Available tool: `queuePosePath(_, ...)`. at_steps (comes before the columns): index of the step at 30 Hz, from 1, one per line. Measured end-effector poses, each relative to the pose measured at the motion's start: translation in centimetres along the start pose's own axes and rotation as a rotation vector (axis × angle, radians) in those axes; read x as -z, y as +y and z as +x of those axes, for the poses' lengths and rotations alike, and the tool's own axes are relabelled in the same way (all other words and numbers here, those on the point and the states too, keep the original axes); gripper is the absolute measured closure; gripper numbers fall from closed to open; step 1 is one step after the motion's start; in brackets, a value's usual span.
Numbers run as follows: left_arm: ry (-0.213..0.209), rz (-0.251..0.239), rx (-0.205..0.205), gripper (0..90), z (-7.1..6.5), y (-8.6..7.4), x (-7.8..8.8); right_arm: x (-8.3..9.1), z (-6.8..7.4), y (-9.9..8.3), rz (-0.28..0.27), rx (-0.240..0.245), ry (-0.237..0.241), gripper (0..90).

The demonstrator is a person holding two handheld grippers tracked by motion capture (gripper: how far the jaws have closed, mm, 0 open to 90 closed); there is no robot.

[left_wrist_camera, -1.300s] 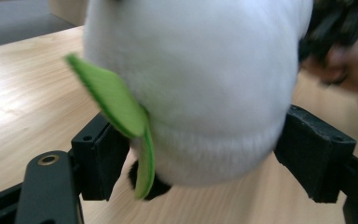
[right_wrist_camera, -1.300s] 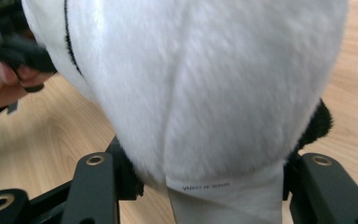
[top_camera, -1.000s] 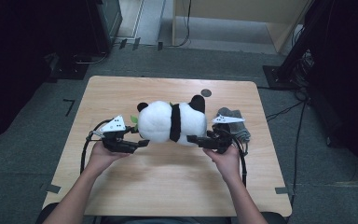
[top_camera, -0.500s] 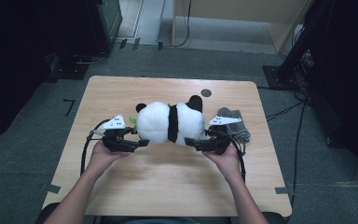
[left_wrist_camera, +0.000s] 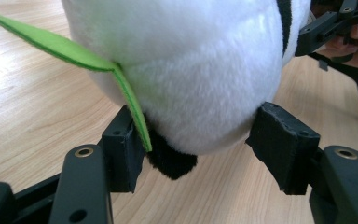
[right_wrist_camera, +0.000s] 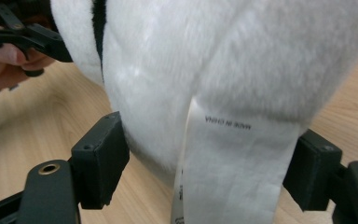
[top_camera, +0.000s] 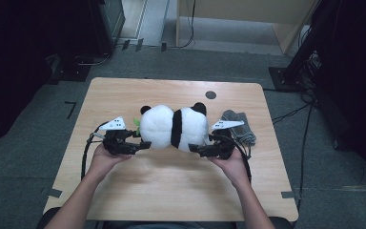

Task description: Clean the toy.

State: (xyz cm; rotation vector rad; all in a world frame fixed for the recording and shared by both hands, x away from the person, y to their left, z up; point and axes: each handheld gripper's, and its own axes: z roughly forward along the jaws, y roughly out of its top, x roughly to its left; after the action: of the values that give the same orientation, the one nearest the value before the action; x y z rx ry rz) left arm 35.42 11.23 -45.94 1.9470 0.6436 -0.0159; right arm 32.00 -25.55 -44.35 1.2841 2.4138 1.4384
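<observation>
Between your two tools, a plush panda (top_camera: pixel 174 128) lies across the middle of the tabletop (top_camera: pixel 171 186), white body with a black band round its waist. Your left tool (top_camera: pixel 143 145) meets its left end: in the left gripper view both pads (left_wrist_camera: pixel 279 144) press the white fur at the underside, with a green felt leaf (left_wrist_camera: pixel 70 51) and a black tuft caught beside the near pad, so the panda is held there at a middling spread. Your right tool (top_camera: pixel 195 150) sits at the opposite end, its jaws having just been opening; in the right gripper view the panda's rump and its white sewn-in label (right_wrist_camera: pixel 233 168) hang between the pads (right_wrist_camera: pixel 100 158), which stand wide, barely touching the fur and not squeezing it. Behind your right hand (top_camera: pixel 228 164), a grey bundle (top_camera: pixel 238 126) lies near the tabletop's right edge, just clear of the panda.
</observation>
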Motion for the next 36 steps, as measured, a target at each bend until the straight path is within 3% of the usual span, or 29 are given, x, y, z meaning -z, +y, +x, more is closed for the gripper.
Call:
queuePosePath(4,0.003,0.028,-0.002,37.6,-0.1,-0.1,-0.4,0.0,-0.1,-0.1,0.011,-0.004,-0.005,24.5)
queuePosePath(14,-0.018,-0.001,0.03,38.0,0.2,-0.1,0.1,0.8,0.0,0.2,-0.012,0.004,0.021,24.2)
queuePosePath(18,0.007,0.076,0.03,37.0,0.2,-0.4,-0.8,-0.3,0.0,-0.2,0.054,0.02,-0.01,23.7)
queuePosePath(22,0.01,0.115,0.045,36.9,0.5,-0.8,-1.1,-0.8,0.3,-0.4,0.08,0.057,-0.037,23.6)
queuePosePath(26,0.012,0.121,0.06,36.6,0.6,-0.8,-1.2,-0.9,0.2,-0.5,0.087,0.069,-0.034,23.6)
queuePosePath(30,0.02,0.144,0.071,35.4,0.8,-0.9,-1.1,-0.9,0.3,-0.9,0.118,0.157,-0.05,23.7)
queuePosePath(32,0.02,0.154,0.079,35.2,1.0,-0.9,-1.0,-1.0,0.3,-1.0,0.129,0.17,-0.055,23.7)
queuePosePath(36,0.025,0.128,0.084,35.0,1.1,-0.9,-0.5,-0.7,0.2,-1.1,0.114,0.179,-0.071,23.5)
